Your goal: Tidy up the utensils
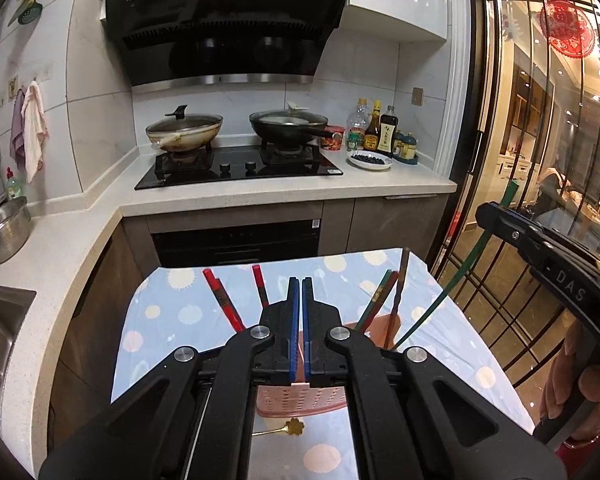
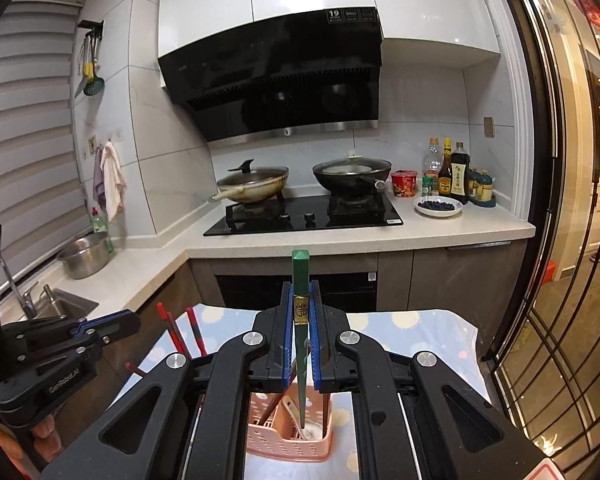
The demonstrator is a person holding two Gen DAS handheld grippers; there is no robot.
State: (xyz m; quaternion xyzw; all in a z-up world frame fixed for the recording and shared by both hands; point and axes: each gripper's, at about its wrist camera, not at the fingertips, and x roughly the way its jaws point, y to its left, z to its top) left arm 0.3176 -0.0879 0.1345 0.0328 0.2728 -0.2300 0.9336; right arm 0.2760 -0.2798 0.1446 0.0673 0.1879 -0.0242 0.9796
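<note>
Right wrist view: a green chopstick with a gold band [image 2: 299, 312] was seen pinched between the blue pads of the right gripper [image 2: 300, 328], its thin tip hanging over the pink perforated plastic utensil basket [image 2: 288, 440] on the dotted tablecloth [image 2: 420, 332]. A slip or swing was judged possible, the clamp being narrow and the stick long. The left gripper [image 1: 300, 300] was noted fully closed, empty, angled downward above the basket.
</note>
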